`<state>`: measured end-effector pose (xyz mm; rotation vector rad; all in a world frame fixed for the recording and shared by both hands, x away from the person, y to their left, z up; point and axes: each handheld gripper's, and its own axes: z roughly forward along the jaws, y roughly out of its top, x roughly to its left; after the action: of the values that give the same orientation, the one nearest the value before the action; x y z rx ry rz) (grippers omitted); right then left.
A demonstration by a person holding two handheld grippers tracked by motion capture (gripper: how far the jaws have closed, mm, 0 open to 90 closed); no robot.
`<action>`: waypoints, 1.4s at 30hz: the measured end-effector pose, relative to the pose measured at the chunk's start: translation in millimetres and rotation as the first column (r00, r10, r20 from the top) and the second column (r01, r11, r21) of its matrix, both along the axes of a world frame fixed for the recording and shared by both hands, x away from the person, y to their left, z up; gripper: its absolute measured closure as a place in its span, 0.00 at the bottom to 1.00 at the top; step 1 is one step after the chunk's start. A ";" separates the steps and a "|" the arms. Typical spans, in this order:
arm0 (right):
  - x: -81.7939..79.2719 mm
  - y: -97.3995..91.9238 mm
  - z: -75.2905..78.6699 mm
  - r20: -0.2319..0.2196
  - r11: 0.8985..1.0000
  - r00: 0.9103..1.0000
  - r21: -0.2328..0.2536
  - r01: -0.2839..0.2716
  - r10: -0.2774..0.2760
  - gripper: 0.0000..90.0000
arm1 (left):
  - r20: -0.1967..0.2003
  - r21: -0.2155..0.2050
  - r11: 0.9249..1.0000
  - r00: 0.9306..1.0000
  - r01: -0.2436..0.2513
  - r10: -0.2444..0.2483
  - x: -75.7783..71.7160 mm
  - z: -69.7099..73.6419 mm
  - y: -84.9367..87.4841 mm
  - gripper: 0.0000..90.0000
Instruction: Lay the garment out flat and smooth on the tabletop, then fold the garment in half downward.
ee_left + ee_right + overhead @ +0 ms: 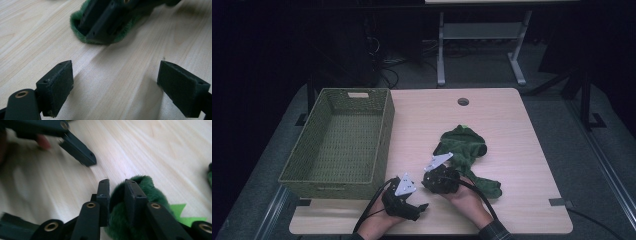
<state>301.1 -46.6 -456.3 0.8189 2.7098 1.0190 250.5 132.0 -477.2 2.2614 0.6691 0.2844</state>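
- A green plush garment (467,150) is seen lying crumpled on the right half of the wooden table (512,200), its near end reaching toward the person's edge.
- A fold of that fleece (130,220) is pinched between the jaws of the right gripper (117,186); the pads are pressed into the pile from both sides.
- The left gripper (116,82) is held released, its jaws spread wide over bare wood with nothing between them, just beside the cloth's near edge (82,35).
- The material is judged light, soft and limp: it can be expected to sag and trail when lifted, and a thin pinch may slip out of the fuzzy pile.
- A deeper bite on a doubled fold is judged safer, with a second hold taken by the free gripper at the near hem.
- The woven green basket (384,130) stands at the left, open-topped and well apart from the garment; its raised right wall would have to be cleared.
- Bare tabletop lies between cloth and basket, while the near table edge sits close to both hands.
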 end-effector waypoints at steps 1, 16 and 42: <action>0.2 -0.1 -2.6 -0.011 1.000 1.000 0.002 0.006 -0.006 0.81 | 0.000 0.000 1.000 1.000 0.000 0.000 0.0 0.0 0.0 0.14; -9.1 -4.0 -6.6 0.003 1.000 1.000 0.023 -0.019 0.019 0.96 | 0.000 0.001 1.000 1.000 -0.001 0.001 0.0 0.0 0.0 0.14; -19.9 -41.5 29.8 0.030 0.985 0.999 0.167 -0.046 0.042 0.96 | 0.001 -0.003 1.000 1.000 -0.002 0.002 0.0 -0.1 -0.2 0.14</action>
<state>281.2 -88.1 -426.5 0.7681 2.6592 1.2730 250.5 131.7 -477.3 2.2573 0.6709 0.2851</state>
